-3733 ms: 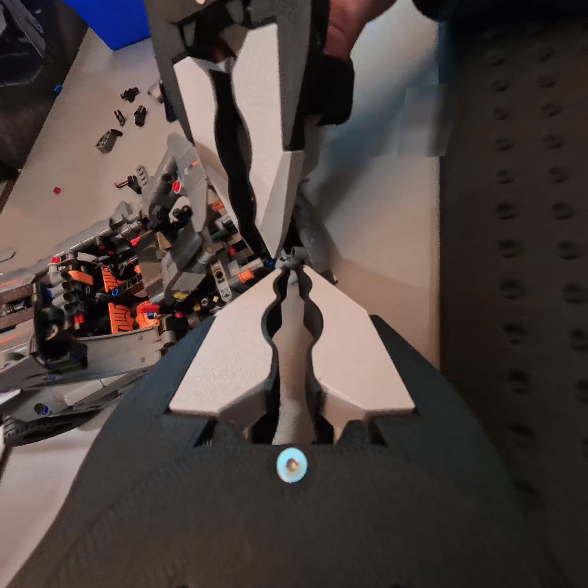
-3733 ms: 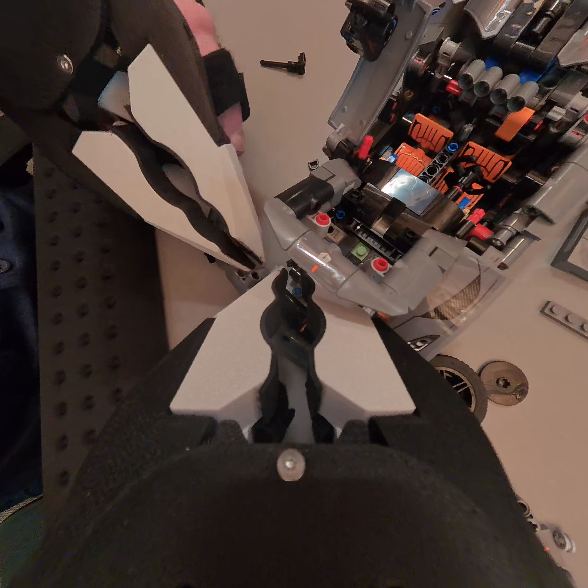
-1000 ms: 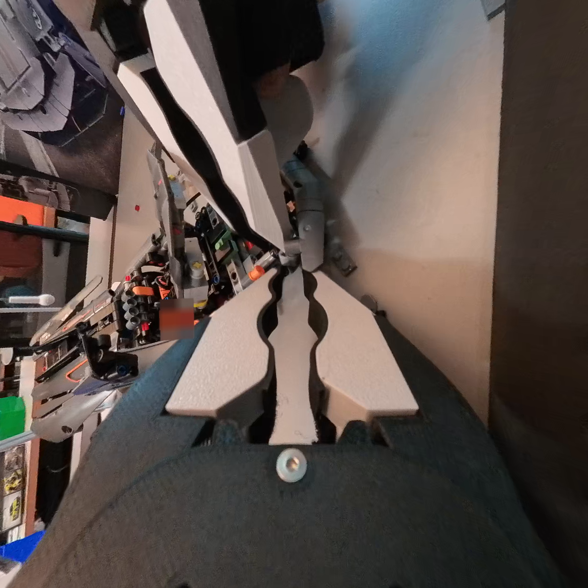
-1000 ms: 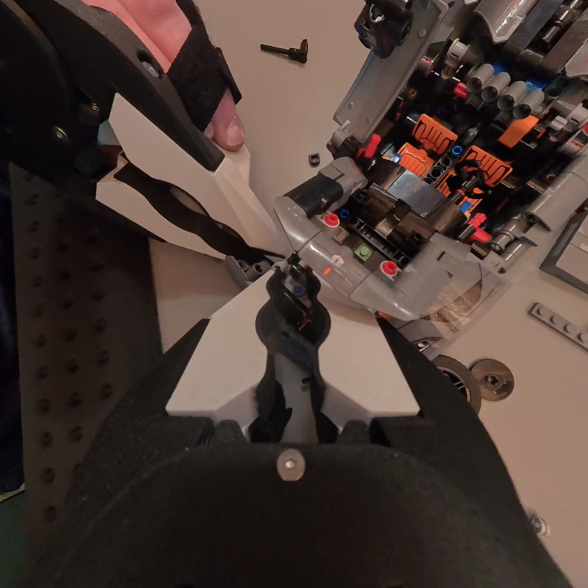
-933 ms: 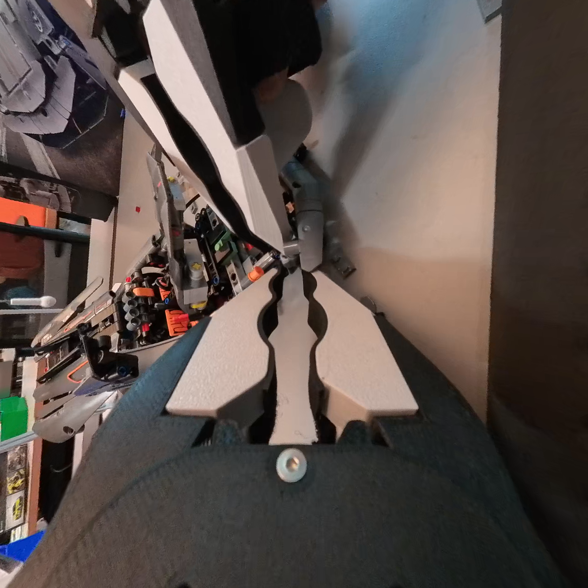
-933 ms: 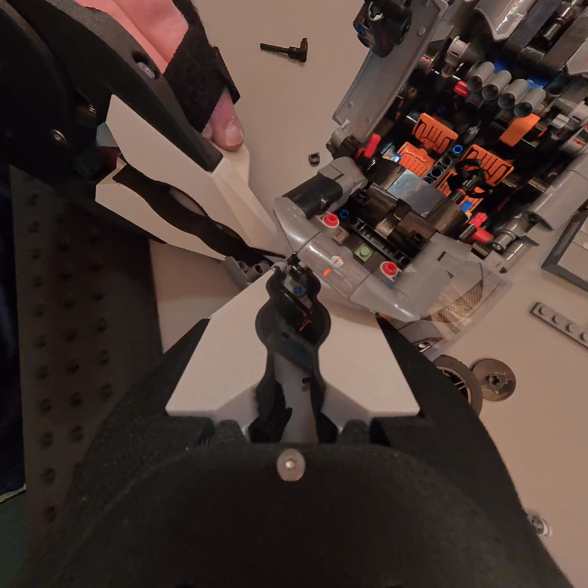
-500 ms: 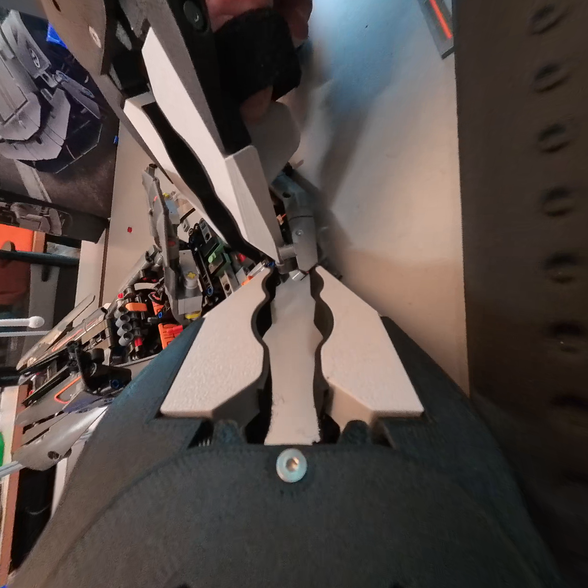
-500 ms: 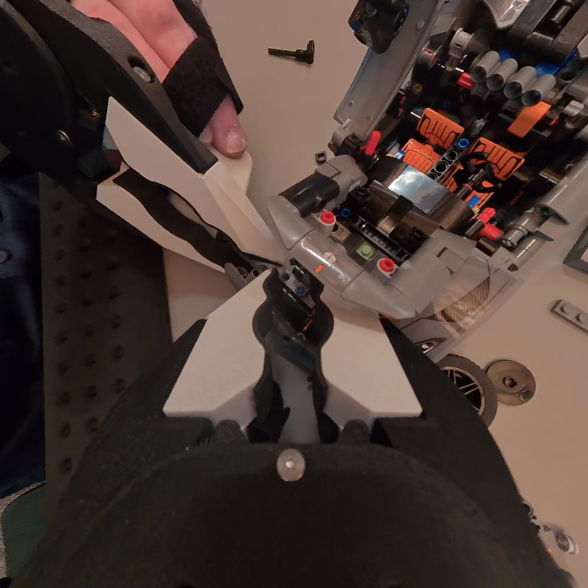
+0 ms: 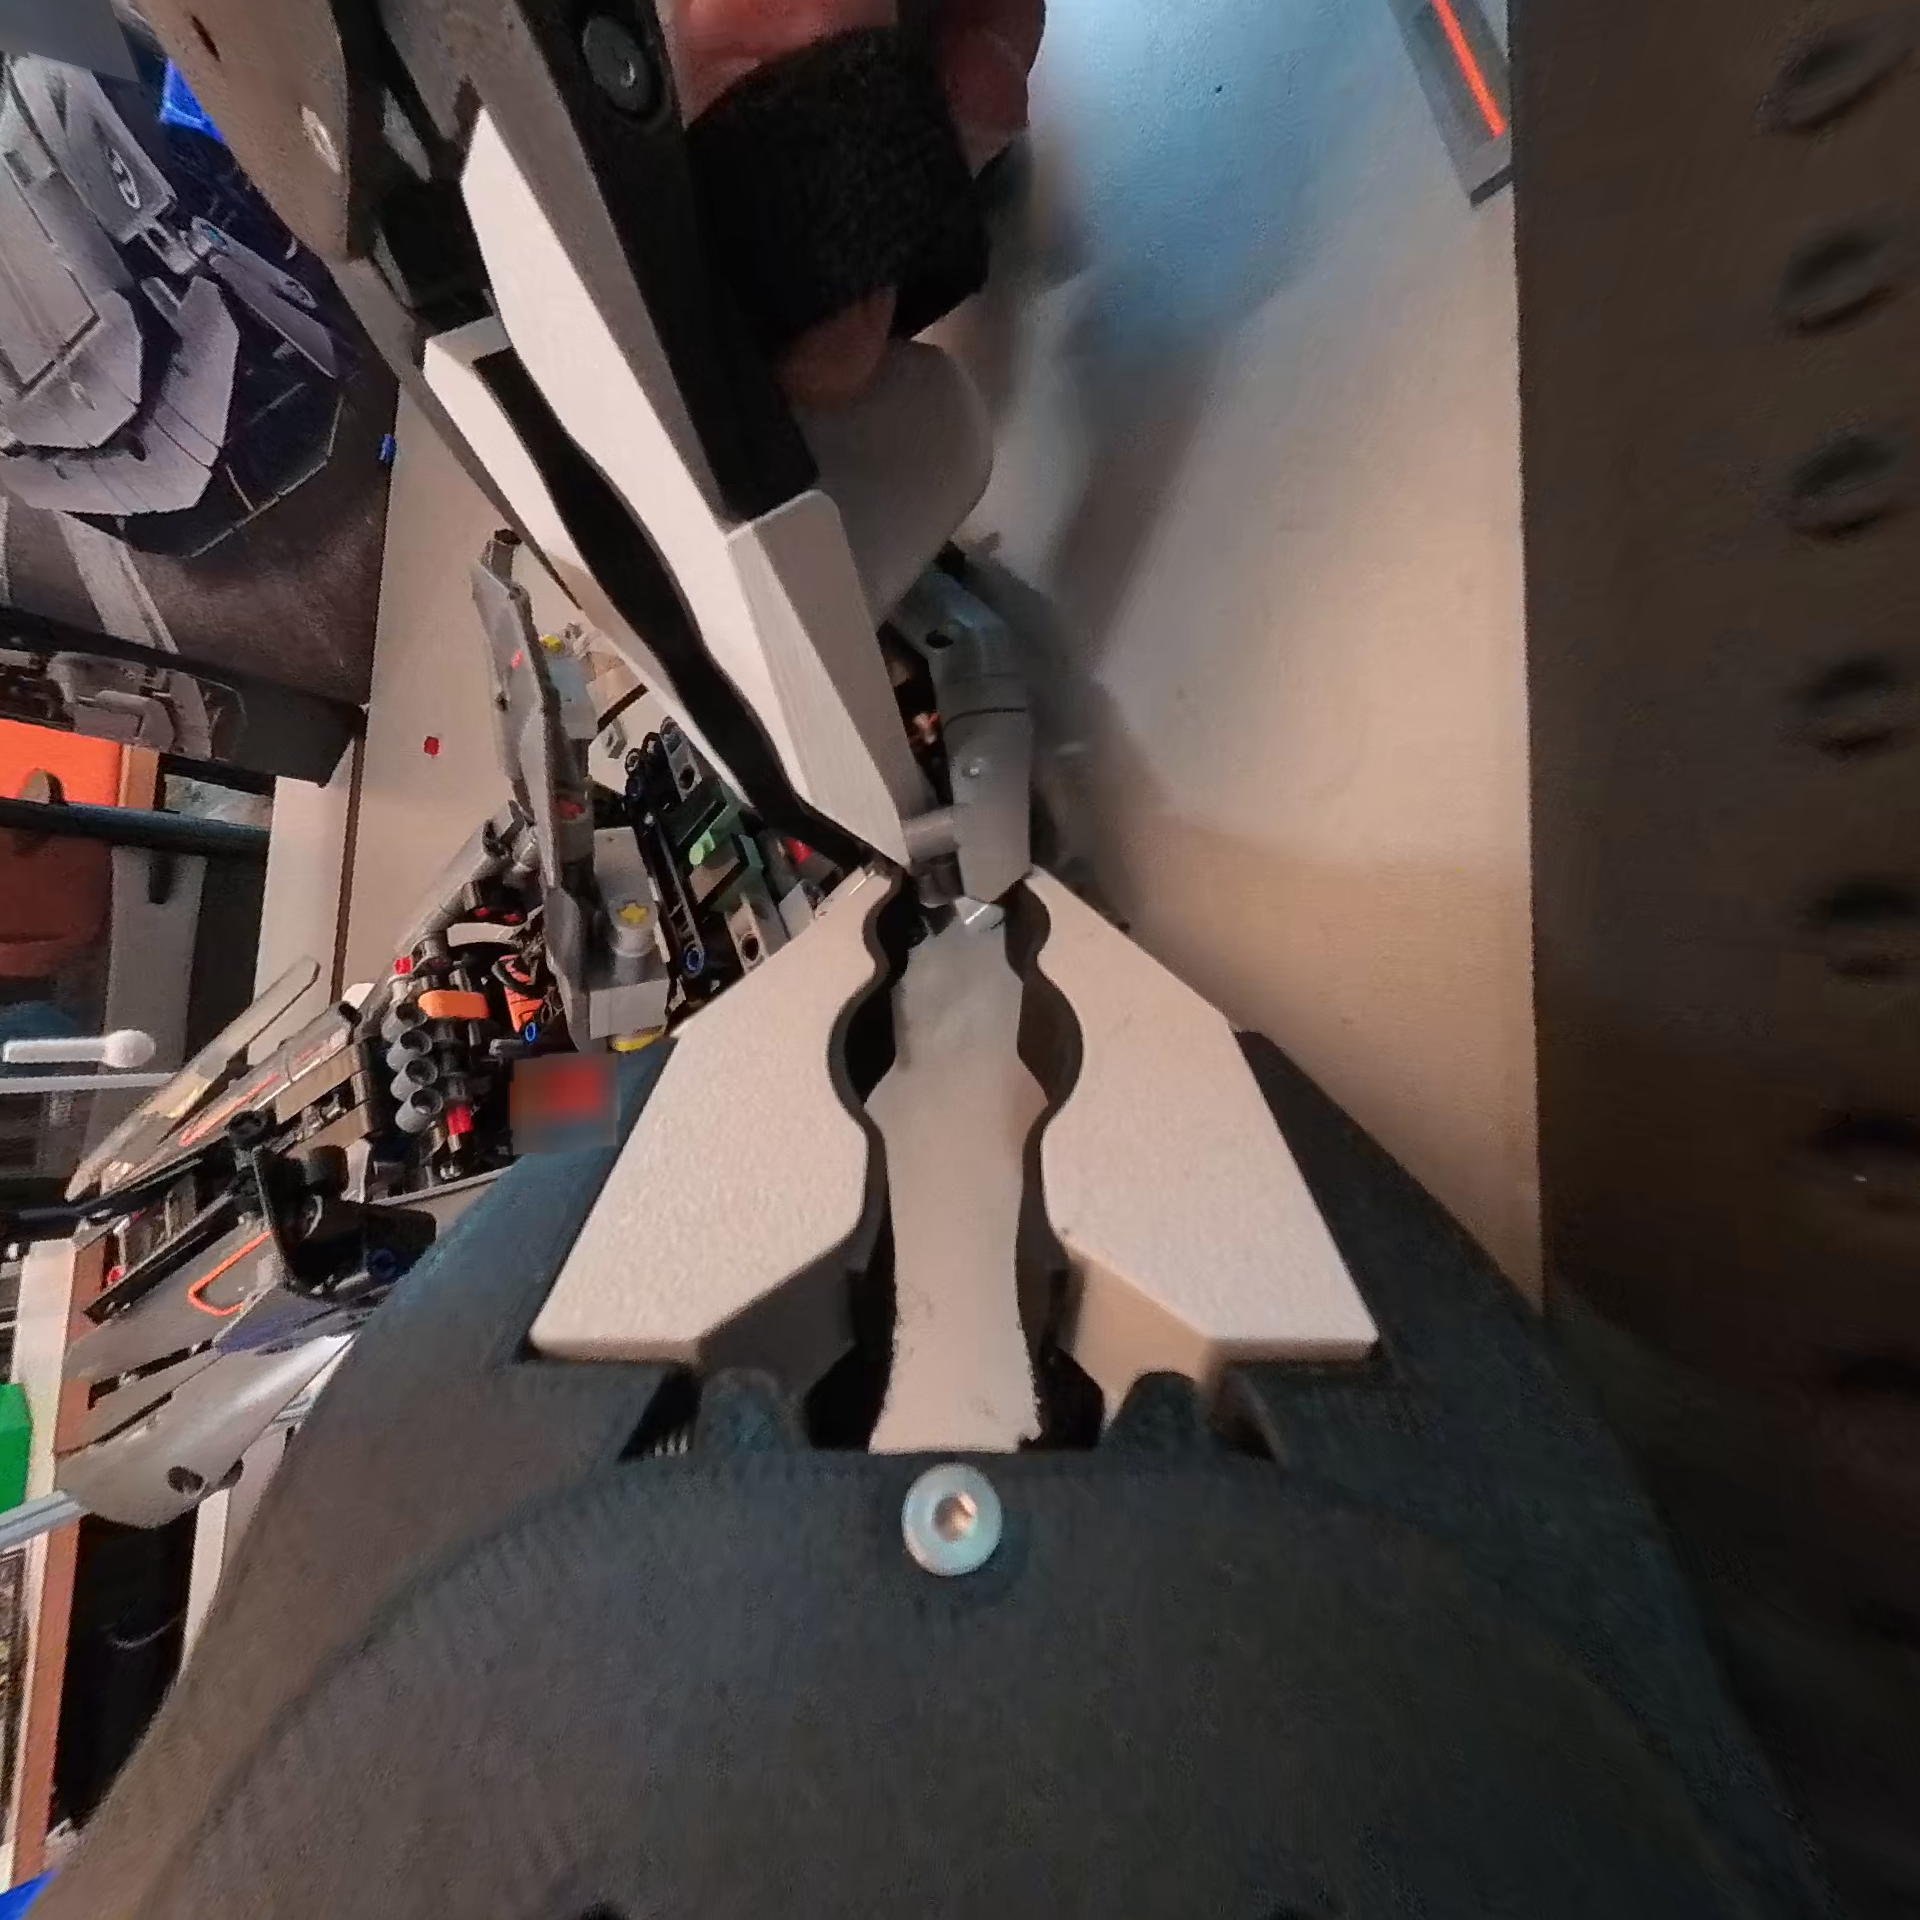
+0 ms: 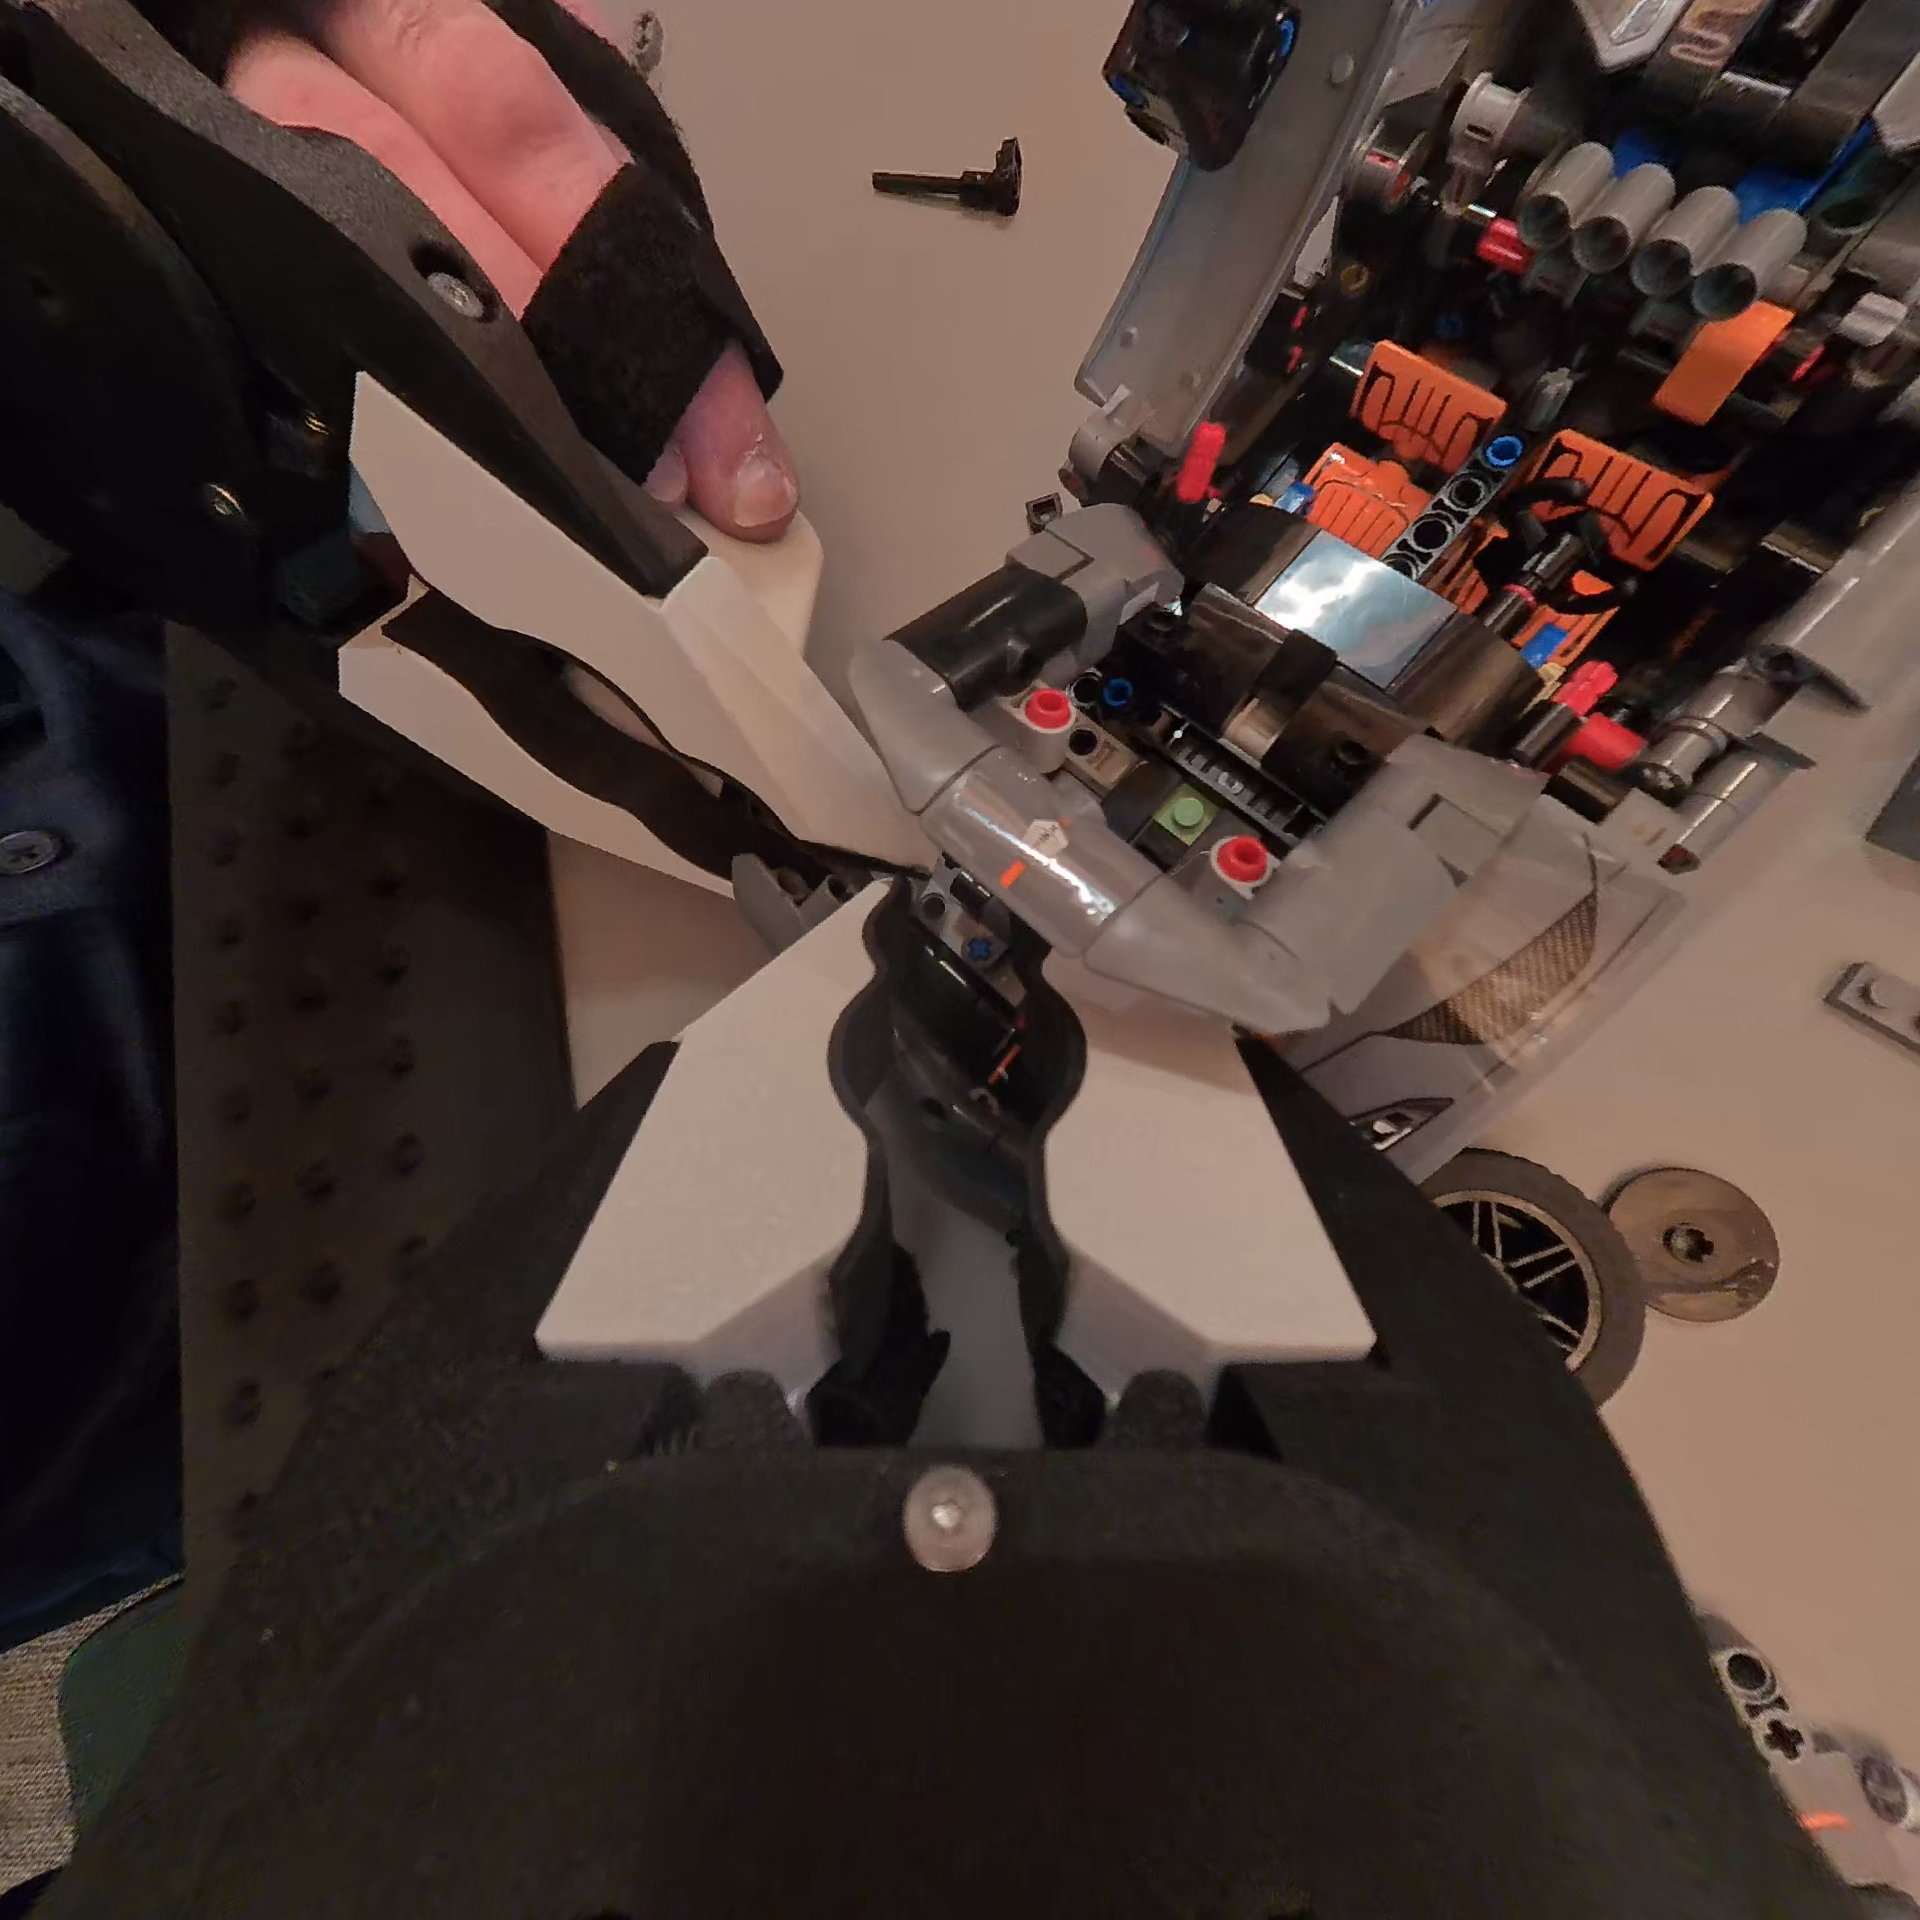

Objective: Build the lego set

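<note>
A grey Lego car model with orange and black inner parts lies on the pale table; it also shows in the left wrist view. My right gripper is shut on a small black part with a blue pin at the car's front corner. My left gripper is shut on the end of a grey curved panel piece at the same corner. The two grippers meet tip to tip. The left one enters the right wrist view from the upper left. The right one comes down from the top of the left wrist view.
A loose black pin lies far on the table. A wheel, a metal-grey disc and a grey plate lie at the right. A dark perforated panel borders the table beside the grippers. A printed box stands behind the car. The tips of both grippers are at nearly the same place.
The left wrist view has rolled and moved closer to the car's corner. The left gripper's fingers stand slightly wider apart. The right gripper keeps its hold, and the car has shifted a little.
</note>
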Tool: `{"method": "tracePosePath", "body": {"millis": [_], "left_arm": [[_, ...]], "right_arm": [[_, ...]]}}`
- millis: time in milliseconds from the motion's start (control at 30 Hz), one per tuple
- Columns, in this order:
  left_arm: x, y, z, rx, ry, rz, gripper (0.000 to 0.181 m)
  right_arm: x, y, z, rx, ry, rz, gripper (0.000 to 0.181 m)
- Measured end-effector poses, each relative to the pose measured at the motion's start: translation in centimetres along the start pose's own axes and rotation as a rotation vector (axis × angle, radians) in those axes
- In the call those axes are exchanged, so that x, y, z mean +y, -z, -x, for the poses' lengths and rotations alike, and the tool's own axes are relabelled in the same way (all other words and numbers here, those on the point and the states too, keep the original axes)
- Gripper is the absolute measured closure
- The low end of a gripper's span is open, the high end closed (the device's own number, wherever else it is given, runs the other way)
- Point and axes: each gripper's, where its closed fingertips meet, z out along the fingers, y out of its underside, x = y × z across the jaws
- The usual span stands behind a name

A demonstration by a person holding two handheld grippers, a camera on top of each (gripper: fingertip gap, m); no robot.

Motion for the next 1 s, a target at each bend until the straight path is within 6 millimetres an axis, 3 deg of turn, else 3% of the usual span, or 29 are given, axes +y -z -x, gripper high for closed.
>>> {"method": "tracePosePath", "body": {"millis": [1000], "left_arm": [[0.1,0.0,1.2,-0.139,-0.082,0.073,0.168]], "right_arm": [[0.1,0.5,-0.4,0.007,-0.039,-0.006,0.169]]}}
